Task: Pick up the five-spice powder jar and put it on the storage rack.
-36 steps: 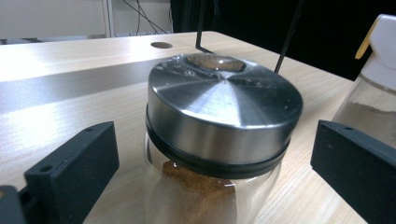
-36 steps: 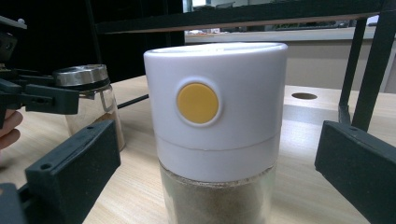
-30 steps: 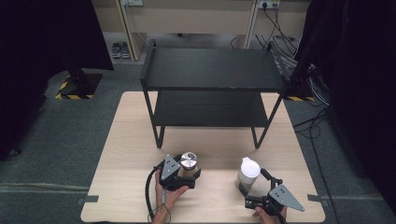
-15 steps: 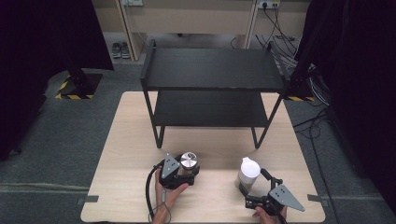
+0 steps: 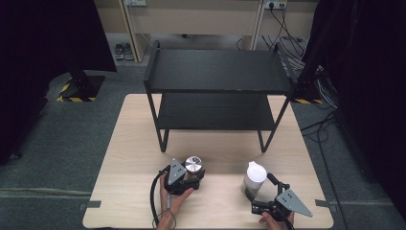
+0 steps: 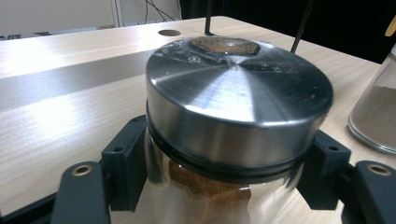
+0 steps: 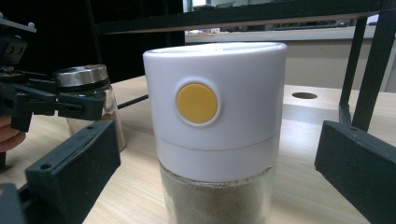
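Table-level left gripper [image 5: 187, 178] clamps steel-lidded jar [image 6: 233, 126].

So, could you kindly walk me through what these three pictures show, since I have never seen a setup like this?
Gladly. No robot is at work here: a person holds a hand-operated two-jaw gripper in each hand. The overhead picture looks down on the light wooden table, where a black two-tier metal shelf stands at the far side. The other two pictures come from cameras riding on the grippers, looking along their black jaws.

The left gripper has just been closing its jaws, and they now clamp the glass jar with a round steel lid and brown powder inside.

The right gripper has its jaws standing open on either side of the glass jar with a tall white plastic cap bearing a yellow button; they do not touch it.
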`<state>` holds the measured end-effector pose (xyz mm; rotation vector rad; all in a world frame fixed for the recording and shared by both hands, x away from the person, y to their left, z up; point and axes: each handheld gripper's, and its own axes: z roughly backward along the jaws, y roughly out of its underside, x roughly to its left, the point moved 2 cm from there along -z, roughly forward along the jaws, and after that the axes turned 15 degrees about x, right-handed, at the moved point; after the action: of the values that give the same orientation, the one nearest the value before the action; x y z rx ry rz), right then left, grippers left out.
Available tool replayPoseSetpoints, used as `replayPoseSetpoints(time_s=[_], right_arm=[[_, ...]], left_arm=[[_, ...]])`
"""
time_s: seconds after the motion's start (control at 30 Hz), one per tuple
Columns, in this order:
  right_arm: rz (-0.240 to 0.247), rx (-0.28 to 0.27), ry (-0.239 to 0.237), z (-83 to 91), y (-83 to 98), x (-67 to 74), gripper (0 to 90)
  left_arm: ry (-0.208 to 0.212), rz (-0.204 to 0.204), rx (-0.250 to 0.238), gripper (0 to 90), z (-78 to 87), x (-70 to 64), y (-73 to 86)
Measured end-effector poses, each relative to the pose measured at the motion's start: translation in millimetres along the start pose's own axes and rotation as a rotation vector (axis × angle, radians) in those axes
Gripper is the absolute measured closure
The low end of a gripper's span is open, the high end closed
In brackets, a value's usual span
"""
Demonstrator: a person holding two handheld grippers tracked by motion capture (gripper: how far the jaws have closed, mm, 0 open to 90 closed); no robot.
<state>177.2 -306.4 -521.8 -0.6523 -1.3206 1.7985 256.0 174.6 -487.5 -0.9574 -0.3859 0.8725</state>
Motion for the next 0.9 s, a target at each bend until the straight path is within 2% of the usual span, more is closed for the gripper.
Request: replayPoseSetpoints(time_s=[0.2, 0.6, 0.73, 0.9], right_arm=[[0.0, 0.0, 0.0, 0.0, 0.1, -0.1, 0.4], [0.0, 0.0, -0.002, 0.0, 0.0, -0.3, 0.4], [0.0, 0.0, -0.001, 0.0, 0.0, -0.3, 0.4], [0.0, 0.0, -0.001, 0.0, 0.0, -0.2, 0.4]], left_arm=[[-0.014, -0.016, -0.01, 30.2, 1.6, -4.2, 0.9], [0.042, -0.006, -0.065, 30.4, 8.7, 3.8, 6.7], [0.051, -0.012, -0.059, 30.5, 13.3, 4.8, 3.1], [0.065, -0.01, -0.075, 30.6, 23.1, 6.2, -4.4]])
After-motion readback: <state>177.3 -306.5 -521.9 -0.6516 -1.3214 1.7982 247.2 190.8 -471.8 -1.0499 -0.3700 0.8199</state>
